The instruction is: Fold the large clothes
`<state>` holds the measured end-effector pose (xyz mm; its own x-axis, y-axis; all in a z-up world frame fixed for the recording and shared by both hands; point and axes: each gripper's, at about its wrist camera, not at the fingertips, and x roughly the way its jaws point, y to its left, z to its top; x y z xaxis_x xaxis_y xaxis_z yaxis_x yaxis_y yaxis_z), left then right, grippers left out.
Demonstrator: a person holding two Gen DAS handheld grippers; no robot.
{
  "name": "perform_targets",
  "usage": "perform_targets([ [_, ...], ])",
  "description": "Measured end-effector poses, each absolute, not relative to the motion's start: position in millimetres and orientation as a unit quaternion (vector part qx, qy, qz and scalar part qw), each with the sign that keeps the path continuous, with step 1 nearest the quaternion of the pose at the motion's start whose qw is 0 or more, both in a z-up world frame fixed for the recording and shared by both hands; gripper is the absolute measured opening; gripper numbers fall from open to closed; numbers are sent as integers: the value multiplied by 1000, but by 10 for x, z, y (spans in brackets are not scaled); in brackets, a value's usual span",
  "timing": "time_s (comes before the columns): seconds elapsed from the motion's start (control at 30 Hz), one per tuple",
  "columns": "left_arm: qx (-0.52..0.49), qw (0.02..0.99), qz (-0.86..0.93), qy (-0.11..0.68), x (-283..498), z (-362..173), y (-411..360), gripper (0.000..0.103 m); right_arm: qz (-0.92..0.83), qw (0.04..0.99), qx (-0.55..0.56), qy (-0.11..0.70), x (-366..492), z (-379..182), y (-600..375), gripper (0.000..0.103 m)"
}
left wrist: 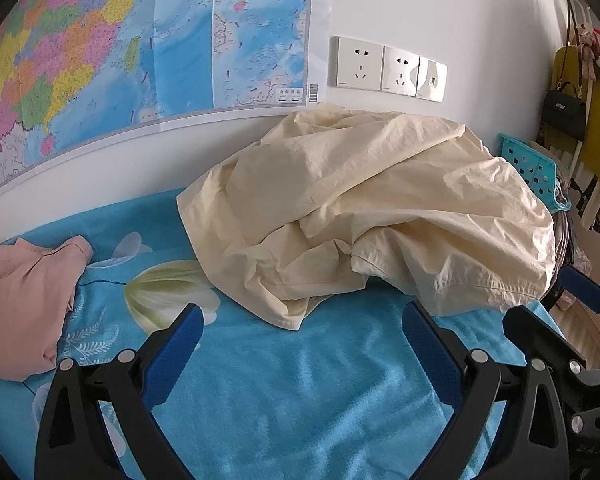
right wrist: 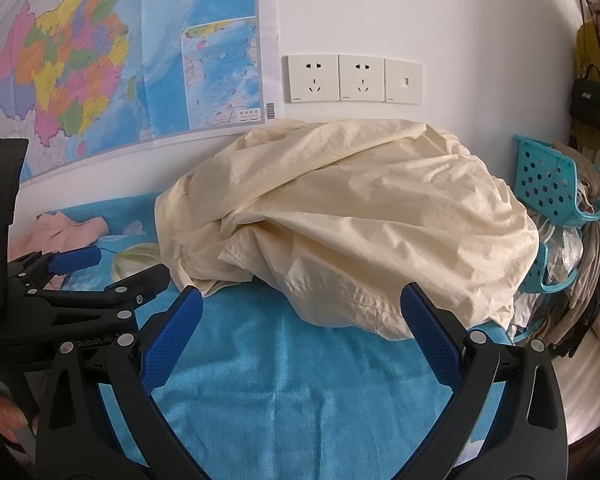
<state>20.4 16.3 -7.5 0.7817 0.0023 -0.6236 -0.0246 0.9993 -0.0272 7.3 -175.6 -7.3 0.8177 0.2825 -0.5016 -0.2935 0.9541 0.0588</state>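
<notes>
Cream cotton, crumpled into one big mound, is what you face: the cream garment lies heaped on the blue floral bedsheet, pushed back against the white wall just below the wall sockets. A stitched hem of the garment droops toward you at its near edge.

Your left gripper hovers above bare sheet just in front of the garment, its blue-padded fingers spread wide and holding nothing. Your right gripper sits likewise in front of the garment, fingers spread apart and empty; the hem lies just beyond its tips, though you cannot tell whether the right finger touches the cloth.

Left of the garment, a pink garment rests on the sheet, well apart. Above and left of it hangs a coloured map. Right of the garment stands a turquoise perforated basket.
</notes>
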Motion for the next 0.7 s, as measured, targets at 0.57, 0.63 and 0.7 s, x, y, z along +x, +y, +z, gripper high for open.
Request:
perform_targets([
  [0.57, -20, 941, 17, 338, 326, -88, 239, 97, 162, 952, -30, 258, 183, -79, -1676, 98],
  [0.63, -23, 941, 19, 338, 350, -87, 263, 97, 162, 951, -33, 261, 199, -86, -1670, 98],
  [0.7, -28, 939, 17, 341, 390, -93, 297, 97, 167, 950, -35, 261, 228, -94, -1656, 98],
])
